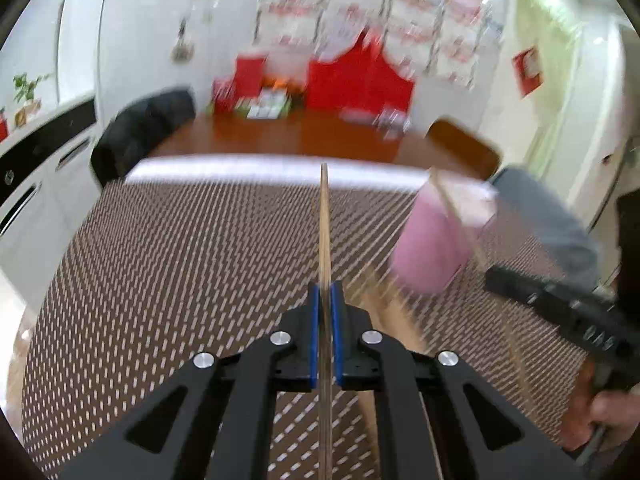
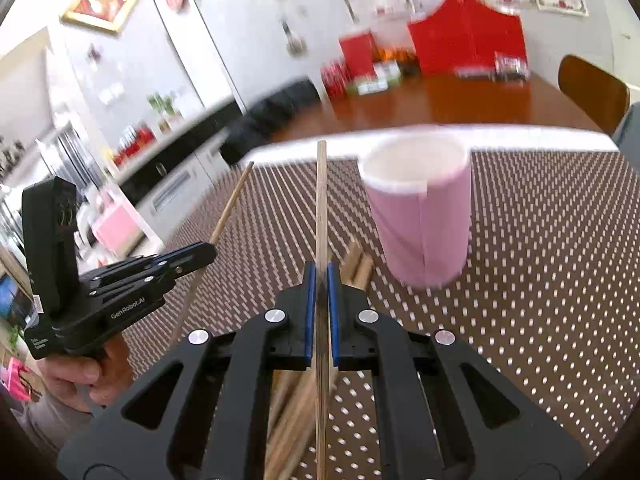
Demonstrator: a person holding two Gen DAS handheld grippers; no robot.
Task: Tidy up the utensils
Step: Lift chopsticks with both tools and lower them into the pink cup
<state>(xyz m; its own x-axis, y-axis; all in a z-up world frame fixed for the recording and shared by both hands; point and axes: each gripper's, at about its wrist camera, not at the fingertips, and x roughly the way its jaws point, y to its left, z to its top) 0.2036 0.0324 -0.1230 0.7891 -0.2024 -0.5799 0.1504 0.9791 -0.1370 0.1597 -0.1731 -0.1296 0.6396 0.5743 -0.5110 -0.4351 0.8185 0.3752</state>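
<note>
My left gripper (image 1: 324, 308) is shut on a wooden chopstick (image 1: 324, 224) that points forward above the mat. My right gripper (image 2: 320, 284) is shut on another wooden chopstick (image 2: 321, 200), held upright-forward left of the pink cup (image 2: 420, 220). The pink cup (image 1: 436, 248) has a white inside and stands on the dotted mat; in the left wrist view it is ahead to the right. Several more chopsticks (image 2: 356, 268) lie on the mat just under and ahead of my right gripper. My left gripper also shows in the right wrist view (image 2: 208, 250) with its chopstick (image 2: 232, 204). My right gripper shows at the right edge of the left wrist view, its tips hidden.
A brown mat with white dots (image 2: 540, 280) covers the near table. Behind it lies a brown wooden table (image 2: 440, 104) with red boxes (image 2: 468, 40) and small items. A black chair (image 1: 140, 132) stands at the left, a wooden chair (image 2: 592, 88) at the right.
</note>
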